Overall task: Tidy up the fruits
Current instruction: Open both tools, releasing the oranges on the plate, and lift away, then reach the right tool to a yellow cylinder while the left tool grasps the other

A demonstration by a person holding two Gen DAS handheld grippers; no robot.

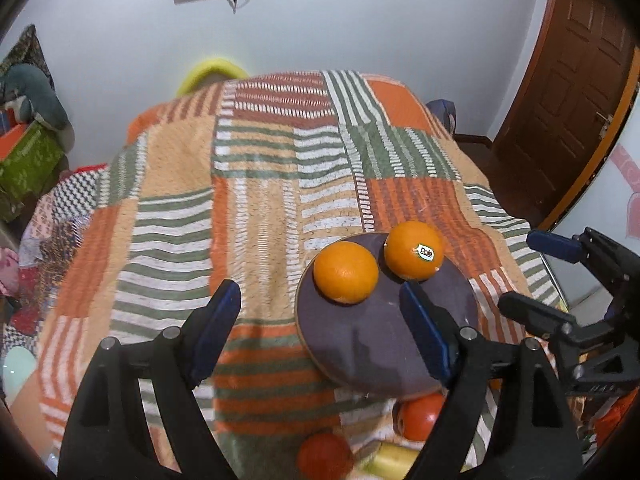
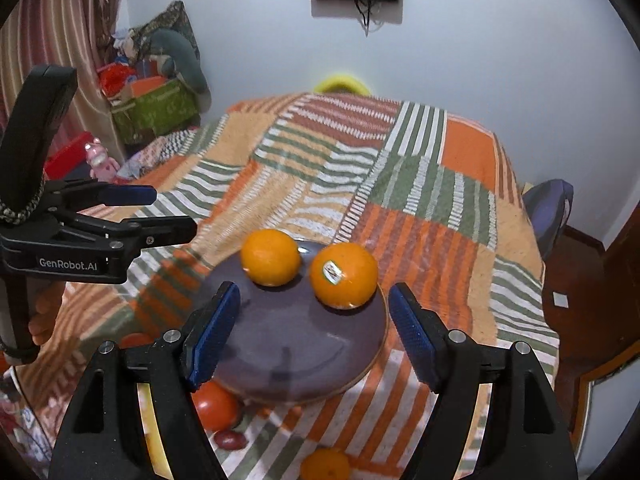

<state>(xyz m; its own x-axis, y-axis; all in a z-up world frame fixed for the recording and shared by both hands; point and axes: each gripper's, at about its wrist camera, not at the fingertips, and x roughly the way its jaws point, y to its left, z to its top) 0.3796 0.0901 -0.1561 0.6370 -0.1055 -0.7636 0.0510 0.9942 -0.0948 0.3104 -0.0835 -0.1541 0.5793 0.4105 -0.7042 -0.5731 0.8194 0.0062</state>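
Observation:
Two oranges sit on a dark purple plate [image 1: 372, 344] [image 2: 304, 360] on the striped cloth: a plain orange [image 1: 346, 272] [image 2: 271, 257] and a stickered orange [image 1: 414, 251] [image 2: 344, 275]. My left gripper [image 1: 320, 328] is open and empty, just left of and above the plate. My right gripper [image 2: 314, 332] is open and empty over the plate, short of the oranges; it also shows in the left wrist view [image 1: 532, 276]. Red tomatoes [image 1: 420, 416] [image 2: 214, 406], a yellow fruit [image 1: 390, 458] and a small orange [image 2: 326, 465] lie in front of the plate.
The table carries an orange, green and white patchwork cloth [image 1: 256, 208] [image 2: 420, 208]. A small dark red fruit [image 2: 229, 439] lies by the tomato. A yellow chair back [image 1: 210, 72] stands behind the table, a wooden door [image 1: 568, 92] at the right, boxes [image 2: 156, 110] at the left.

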